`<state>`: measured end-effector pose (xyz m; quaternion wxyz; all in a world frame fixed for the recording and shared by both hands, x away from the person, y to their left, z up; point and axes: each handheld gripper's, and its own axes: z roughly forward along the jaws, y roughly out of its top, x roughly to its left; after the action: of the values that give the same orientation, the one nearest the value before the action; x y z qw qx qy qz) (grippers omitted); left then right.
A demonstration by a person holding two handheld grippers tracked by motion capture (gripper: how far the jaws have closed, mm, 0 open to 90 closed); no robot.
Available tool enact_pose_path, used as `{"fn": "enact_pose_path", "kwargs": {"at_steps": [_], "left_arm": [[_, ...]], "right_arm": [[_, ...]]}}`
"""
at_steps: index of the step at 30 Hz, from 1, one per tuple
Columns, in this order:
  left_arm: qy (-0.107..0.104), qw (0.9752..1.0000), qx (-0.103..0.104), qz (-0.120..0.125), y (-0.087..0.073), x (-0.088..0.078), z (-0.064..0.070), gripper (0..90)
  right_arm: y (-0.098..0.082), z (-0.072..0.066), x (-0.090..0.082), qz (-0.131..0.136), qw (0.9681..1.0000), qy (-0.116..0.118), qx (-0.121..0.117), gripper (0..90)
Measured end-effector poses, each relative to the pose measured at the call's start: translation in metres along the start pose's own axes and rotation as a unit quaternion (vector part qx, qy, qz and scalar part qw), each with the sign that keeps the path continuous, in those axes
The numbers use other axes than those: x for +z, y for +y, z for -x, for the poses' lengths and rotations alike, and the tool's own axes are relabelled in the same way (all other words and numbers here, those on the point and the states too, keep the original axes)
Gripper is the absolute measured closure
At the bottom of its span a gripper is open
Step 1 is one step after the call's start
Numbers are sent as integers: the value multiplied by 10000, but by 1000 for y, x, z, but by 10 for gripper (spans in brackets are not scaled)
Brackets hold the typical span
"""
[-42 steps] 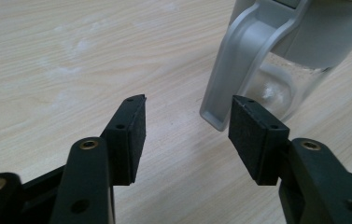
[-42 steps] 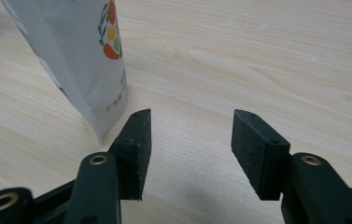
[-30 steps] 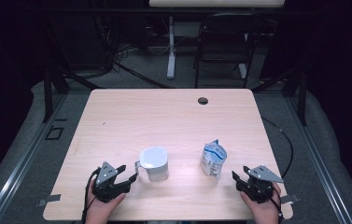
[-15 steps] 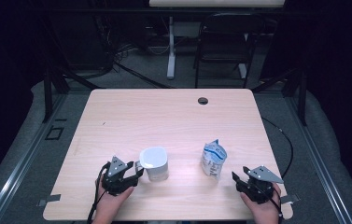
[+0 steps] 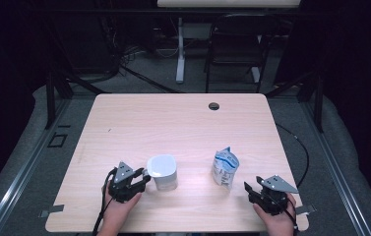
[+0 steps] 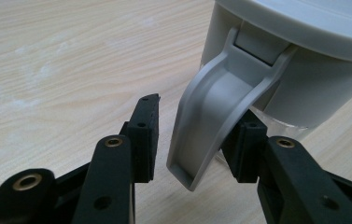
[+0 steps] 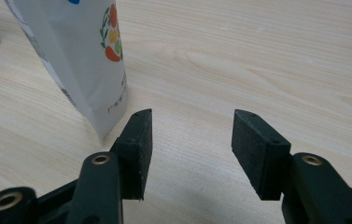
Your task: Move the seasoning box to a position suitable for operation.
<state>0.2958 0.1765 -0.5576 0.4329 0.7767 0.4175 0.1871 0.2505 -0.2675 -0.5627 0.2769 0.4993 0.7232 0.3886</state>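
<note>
left gripper (image 6: pixel 197 135) moved in, straddling curved grey plastic handle (image 6: pixel 215 112)

We take this for a lab or studio: beyond the left gripper (image 5: pixel 143 178), past the pale wooden table (image 5: pixel 173 123), stand dark curtains, floor cables (image 5: pixel 139 73) and a black chair (image 5: pixel 234 51).

My left gripper (image 5: pixel 146 173) black with a grey three-cornered top plate, black cable trailing off it, my right gripper (image 7: pixel 190 140) the same, my fingers (image 7: pixel 138 144) flat matte black pads, brass-ringed screw holes behind
</note>
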Motion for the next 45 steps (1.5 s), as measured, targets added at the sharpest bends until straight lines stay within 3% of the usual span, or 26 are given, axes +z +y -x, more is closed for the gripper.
{"fn": "enact_pose_path", "kwargs": {"at_steps": [8, 18, 45], "left_arm": [[65, 9999, 157, -25, 1, 1, 2, 687], [103, 9996, 270, -60, 1, -1, 4, 699], [135, 9991, 361, -182, -2, -7, 12, 704]], "right_arm": [[-1, 1, 0, -32, 10000, 11, -21, 482], [0, 1, -1, -18, 10000, 22, -36, 483], [3, -5, -9, 27, 9998, 154, -147, 481]]}}
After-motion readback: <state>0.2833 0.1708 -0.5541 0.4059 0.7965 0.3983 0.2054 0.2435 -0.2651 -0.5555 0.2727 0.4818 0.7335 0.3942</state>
